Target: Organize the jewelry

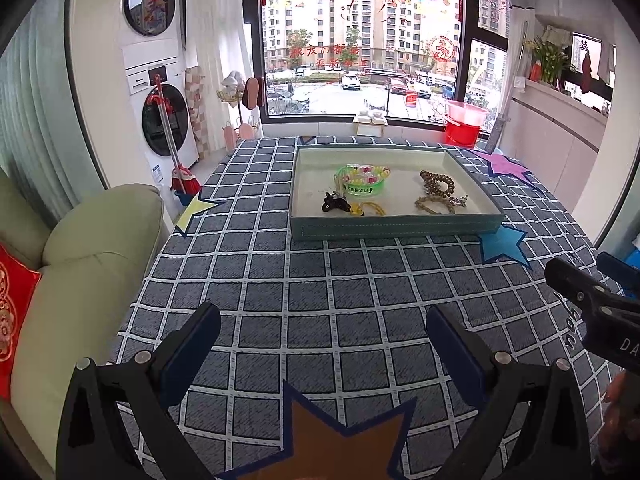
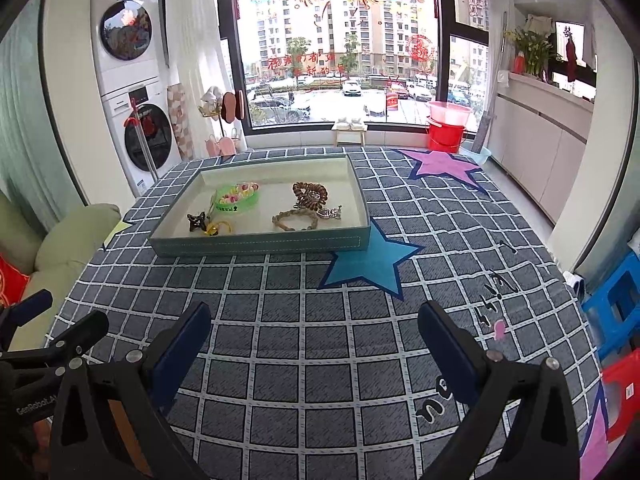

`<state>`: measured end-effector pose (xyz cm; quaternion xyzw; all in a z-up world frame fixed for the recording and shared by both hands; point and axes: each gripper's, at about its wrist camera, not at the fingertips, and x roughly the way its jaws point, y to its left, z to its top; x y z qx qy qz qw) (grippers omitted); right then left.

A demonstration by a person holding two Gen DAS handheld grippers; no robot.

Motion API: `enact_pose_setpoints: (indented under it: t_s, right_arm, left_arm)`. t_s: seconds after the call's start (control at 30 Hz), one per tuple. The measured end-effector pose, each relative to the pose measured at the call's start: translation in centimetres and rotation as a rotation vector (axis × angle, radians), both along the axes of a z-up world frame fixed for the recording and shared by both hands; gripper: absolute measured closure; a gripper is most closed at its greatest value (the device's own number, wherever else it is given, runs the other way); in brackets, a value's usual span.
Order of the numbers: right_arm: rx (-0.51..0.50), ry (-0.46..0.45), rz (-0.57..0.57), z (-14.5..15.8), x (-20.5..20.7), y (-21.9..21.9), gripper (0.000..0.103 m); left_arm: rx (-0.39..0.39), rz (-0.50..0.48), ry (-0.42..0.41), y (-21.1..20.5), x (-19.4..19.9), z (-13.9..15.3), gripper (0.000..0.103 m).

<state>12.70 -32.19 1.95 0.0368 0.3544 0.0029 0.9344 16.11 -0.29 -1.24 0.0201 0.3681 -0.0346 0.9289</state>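
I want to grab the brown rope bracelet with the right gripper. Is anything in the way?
Only the tray's front wall. Bare cloth lies between the open right gripper and the tray, and the rope bracelet sits just behind that wall, so reach over it.

This is a home, a lived-in room by a balcony window. A stacked washer and dryer [image 1: 160, 80] stand ahead and to the left of the left gripper, with a red broom [image 1: 182, 176] leaning against them. A pale green sofa [image 1: 72, 264] with a red cushion sits at far left. The big window [image 2: 344, 40] straight ahead (festive red decals on the glass) faces apartment blocks; red buckets [image 2: 446, 128] sit beneath it.
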Motion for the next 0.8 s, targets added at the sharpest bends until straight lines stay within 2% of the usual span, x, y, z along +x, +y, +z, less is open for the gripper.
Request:
enact_pose_setpoints:
  t_s: [0.8]
  right_arm:
    - [-0.001, -0.018, 0.004, 0.80, -0.28, 0.42, 0.000]
  left_arm:
    - [-0.001, 0.001, -0.013, 0.10, -0.49, 0.42, 0.000]
